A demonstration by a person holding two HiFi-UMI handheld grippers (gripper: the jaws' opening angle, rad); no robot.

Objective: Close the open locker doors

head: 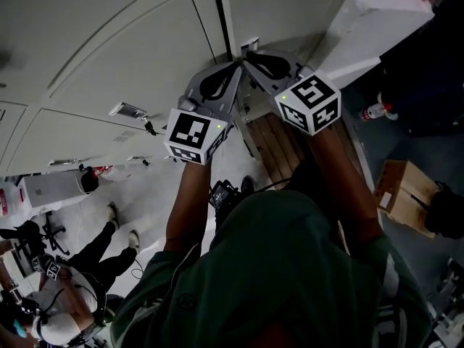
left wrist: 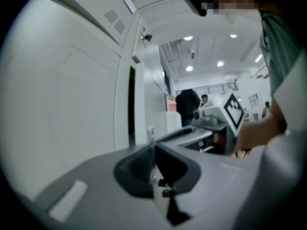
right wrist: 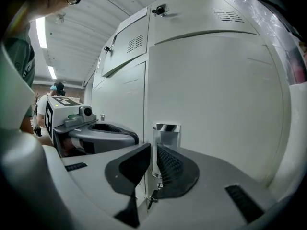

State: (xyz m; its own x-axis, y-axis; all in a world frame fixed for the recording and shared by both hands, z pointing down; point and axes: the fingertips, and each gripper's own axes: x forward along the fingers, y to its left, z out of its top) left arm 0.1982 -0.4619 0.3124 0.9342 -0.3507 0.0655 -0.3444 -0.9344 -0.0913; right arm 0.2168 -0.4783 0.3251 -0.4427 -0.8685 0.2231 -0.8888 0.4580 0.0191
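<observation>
Pale grey locker doors [head: 138, 64] fill the top of the head view. A small chrome handle [head: 250, 44] sits at the seam between two doors. Both grippers are raised to that seam, tips together. My left gripper [head: 237, 69] is shut and empty; in its own view the left gripper [left wrist: 154, 151] faces a door [left wrist: 72, 104] with a dark gap [left wrist: 130, 104] along its edge. My right gripper [right wrist: 153, 153] has its jaws almost together just in front of the chrome handle [right wrist: 165, 128], with the door [right wrist: 211, 104] flat behind it.
A crouching person [head: 80, 281] and a white box [head: 47, 191] are at the lower left. A wooden slatted bench [head: 279, 147], a bottle [head: 377, 111] and a cardboard box [head: 402, 194] lie on the floor at the right. People [left wrist: 187, 107] stand further off.
</observation>
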